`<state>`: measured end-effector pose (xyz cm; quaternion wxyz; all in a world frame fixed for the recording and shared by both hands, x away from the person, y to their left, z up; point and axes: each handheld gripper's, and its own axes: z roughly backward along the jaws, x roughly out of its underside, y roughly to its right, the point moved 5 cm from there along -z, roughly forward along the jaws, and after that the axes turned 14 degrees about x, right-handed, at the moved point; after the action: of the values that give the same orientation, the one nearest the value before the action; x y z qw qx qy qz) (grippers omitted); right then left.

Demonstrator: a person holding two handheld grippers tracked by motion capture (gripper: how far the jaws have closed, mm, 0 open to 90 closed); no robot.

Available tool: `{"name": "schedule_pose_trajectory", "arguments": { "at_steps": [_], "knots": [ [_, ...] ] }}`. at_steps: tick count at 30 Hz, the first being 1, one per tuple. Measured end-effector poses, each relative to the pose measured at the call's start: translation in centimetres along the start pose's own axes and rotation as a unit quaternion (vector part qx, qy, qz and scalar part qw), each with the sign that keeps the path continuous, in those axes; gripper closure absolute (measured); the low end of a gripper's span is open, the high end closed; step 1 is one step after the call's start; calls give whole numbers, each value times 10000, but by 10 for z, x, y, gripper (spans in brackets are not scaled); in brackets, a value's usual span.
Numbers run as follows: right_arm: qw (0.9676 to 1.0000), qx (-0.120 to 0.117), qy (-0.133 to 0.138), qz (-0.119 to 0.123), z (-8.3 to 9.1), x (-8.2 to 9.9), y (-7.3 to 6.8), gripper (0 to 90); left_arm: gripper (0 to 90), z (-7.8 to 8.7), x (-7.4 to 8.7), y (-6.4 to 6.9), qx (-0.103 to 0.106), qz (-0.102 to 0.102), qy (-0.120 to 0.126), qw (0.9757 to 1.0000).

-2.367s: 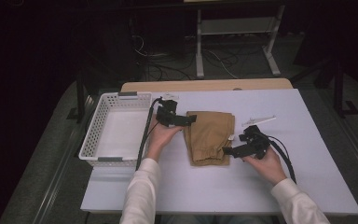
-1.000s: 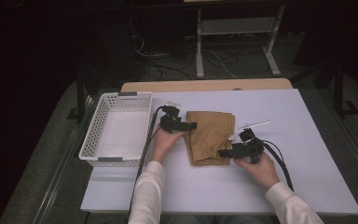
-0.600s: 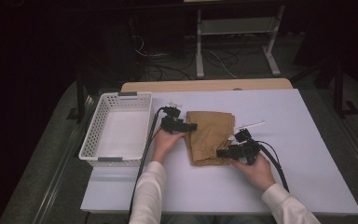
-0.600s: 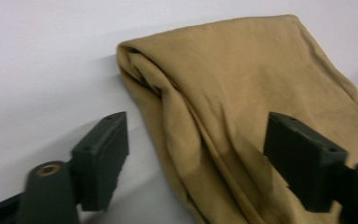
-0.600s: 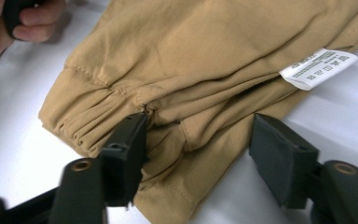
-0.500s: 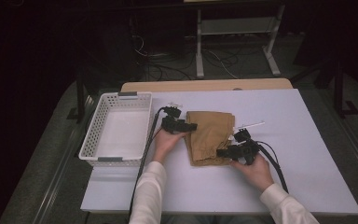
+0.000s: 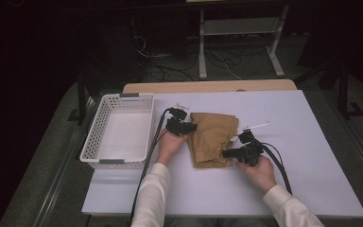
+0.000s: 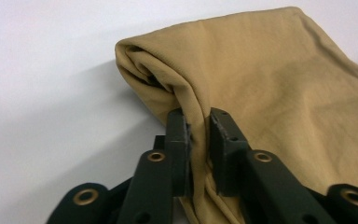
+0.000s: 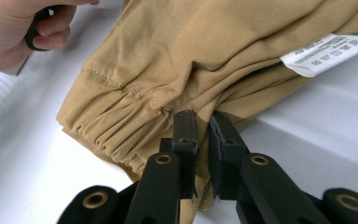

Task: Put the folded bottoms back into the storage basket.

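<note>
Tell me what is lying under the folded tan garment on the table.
The tan garment lies directly on the white table. A white care label sticks out from its folds. Anything beneath the cloth is covered and cannot be seen.

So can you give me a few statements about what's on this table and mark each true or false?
1. Both grippers, left and right, pinch the tan garment. True.
2. The garment lies in the basket. False: it lies on the table, beside the basket.
3. A white label sticks out of the garment. True.
4. The basket holds folded clothes. False: nothing lies in it.
5. The left gripper grips the gathered cuff. False: it grips a folded edge; the right gripper is at the cuff.
</note>
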<state>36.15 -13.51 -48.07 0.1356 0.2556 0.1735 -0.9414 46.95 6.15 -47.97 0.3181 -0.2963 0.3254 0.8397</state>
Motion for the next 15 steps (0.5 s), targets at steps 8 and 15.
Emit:
{"name": "schedule_pose_trajectory", "arguments": {
  "at_steps": [8,15],
  "knots": [
    [9999,-96,50,-15,5,-2,-1,818,823,5,-3,2,24,-48,44,10000],
    [9998,-154,83,-20,13,-5,-3,818,823,11,-8,5,16,-162,-31,9999]
  ]
}}
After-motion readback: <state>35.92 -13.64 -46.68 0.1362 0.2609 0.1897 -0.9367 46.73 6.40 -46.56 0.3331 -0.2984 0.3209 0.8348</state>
